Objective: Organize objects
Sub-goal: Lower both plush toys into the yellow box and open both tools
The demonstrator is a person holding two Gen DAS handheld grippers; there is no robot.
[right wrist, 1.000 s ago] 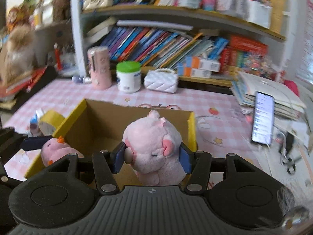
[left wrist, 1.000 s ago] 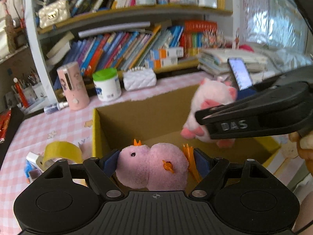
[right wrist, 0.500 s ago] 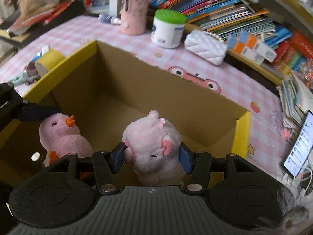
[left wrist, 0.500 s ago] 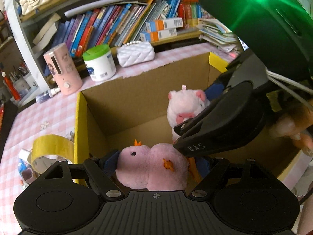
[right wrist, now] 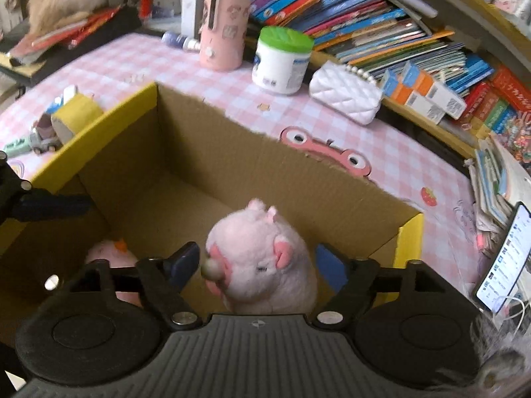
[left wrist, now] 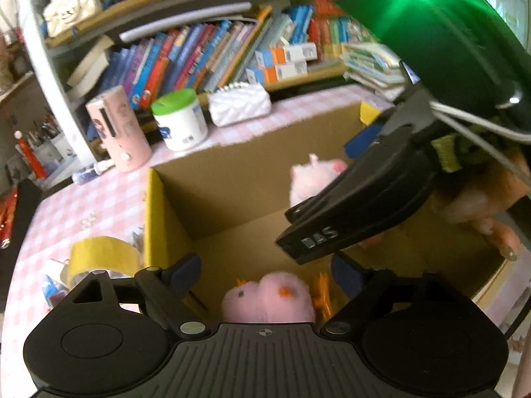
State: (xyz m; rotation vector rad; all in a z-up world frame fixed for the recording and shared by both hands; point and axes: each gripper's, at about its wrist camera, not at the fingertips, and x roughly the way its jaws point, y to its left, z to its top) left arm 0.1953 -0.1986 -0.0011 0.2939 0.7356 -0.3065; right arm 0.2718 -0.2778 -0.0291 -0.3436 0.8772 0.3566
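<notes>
A cardboard box (left wrist: 172,212) with yellow flaps stands on the pink checked table; it also shows in the right wrist view (right wrist: 205,152). My left gripper (left wrist: 265,273) is open over the box, with the pink chick plush (left wrist: 268,301) lying loose between its spread fingers on the box floor. My right gripper (right wrist: 257,262) is open too, its fingers apart from the pink pig plush (right wrist: 262,258), which sits inside the box. The pig (left wrist: 315,175) shows in the left wrist view behind the right gripper's body. The chick (right wrist: 109,252) shows at the lower left in the right wrist view.
A yellow tape roll (left wrist: 99,258) and small toys lie left of the box. A pink cylinder (right wrist: 224,26), a green-lidded white jar (right wrist: 282,59) and a white quilted purse (right wrist: 345,96) stand behind it before a bookshelf. A phone (right wrist: 504,258) lies at the right.
Both grippers went down into the box and opened. The chick and the pig were let go and now rest inside the box.
</notes>
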